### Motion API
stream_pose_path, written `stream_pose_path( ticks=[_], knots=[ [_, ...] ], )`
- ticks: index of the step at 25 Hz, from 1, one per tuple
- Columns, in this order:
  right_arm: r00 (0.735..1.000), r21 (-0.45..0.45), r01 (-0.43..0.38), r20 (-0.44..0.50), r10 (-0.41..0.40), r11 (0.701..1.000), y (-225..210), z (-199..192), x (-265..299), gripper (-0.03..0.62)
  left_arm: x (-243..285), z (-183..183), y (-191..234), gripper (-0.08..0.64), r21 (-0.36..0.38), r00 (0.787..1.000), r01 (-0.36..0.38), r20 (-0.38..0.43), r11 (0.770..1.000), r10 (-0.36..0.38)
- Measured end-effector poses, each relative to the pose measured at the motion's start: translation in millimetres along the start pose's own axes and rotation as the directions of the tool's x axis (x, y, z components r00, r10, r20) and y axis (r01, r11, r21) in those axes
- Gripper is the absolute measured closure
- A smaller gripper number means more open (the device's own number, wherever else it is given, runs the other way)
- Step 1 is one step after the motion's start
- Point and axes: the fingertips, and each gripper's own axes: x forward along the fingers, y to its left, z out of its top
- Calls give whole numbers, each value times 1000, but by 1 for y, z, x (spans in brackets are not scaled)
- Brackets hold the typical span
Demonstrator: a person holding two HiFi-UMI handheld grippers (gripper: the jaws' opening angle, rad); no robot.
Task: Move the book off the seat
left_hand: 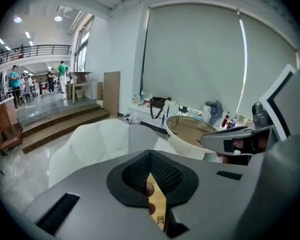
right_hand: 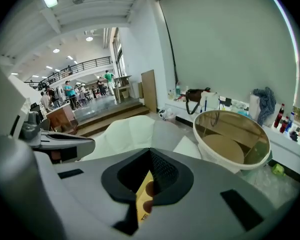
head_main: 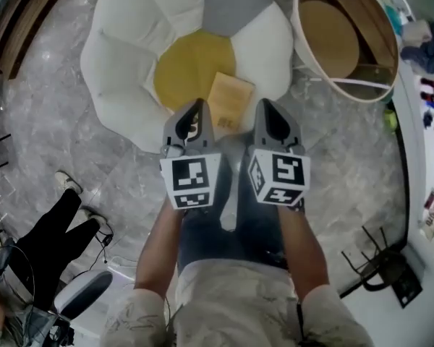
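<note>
The left hand-held gripper (head_main: 196, 110) and right hand-held gripper (head_main: 270, 110), both closed on nothing, point down either side of the book (head_main: 230, 100) lying on the flower-shaped seat (head_main: 123, 49), seemingly lining up a two-sided lift.

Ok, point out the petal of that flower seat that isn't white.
The grey petal, topmost in the head view; all the other petals are white.

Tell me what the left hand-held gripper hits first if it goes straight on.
Most likely the book on the seat, just ahead of the left hand-held gripper; depth is unclear, perhaps the yellow centre instead.
</note>
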Motion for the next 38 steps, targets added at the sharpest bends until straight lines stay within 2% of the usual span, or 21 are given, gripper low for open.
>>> stream_pose_path(
  ticks=[5, 9, 10, 12, 13, 18, 21, 27, 34, 38],
  knots=[
    [991, 43, 20, -133, -15, 999, -18, -93, 54, 589, 62, -84, 2, 558, -33, 991, 9, -136, 999, -13],
    [979, 71, 42, -202, -26, 997, -33, -156, 88, 589, 102, -144, 1, 556, -38, 977, 24, -210, 999, -31],
    [976, 78, 45, -218, -27, 996, -35, -170, 96, 589, 111, -159, -1, 519, -42, 973, 38, -228, 998, -46],
    [967, 94, 48, -253, -23, 994, -37, -198, 109, 585, 125, -188, -2, 495, -51, 963, 54, -261, 997, -66],
    [962, 101, 48, -272, -18, 994, -36, -212, 115, 547, 131, -202, -2, 487, -54, 959, 55, -276, 997, -68],
    [936, 146, 52, -352, 2, 988, -36, -277, 144, 512, 164, -267, -2, 408, -72, 928, 81, -358, 994, -101],
    [920, 176, 56, -392, 18, 983, -40, -311, 161, 461, 185, -301, -4, 360, -89, 906, 110, -401, 990, -137],
    [891, 252, 85, -452, 40, 964, -57, -360, 187, 393, 223, -353, -3, 291, -118, 870, 152, -456, 981, -190],
    [868, 263, 73, -491, 68, 962, -56, -391, 214, 390, 243, -380, -8, 279, -133, 846, 178, -485, 975, -221],
    [868, 287, 67, -488, 86, 956, -55, -393, 218, 390, 247, -386, -14, 279, -125, 835, 204, -495, 971, -239]
  ],
)
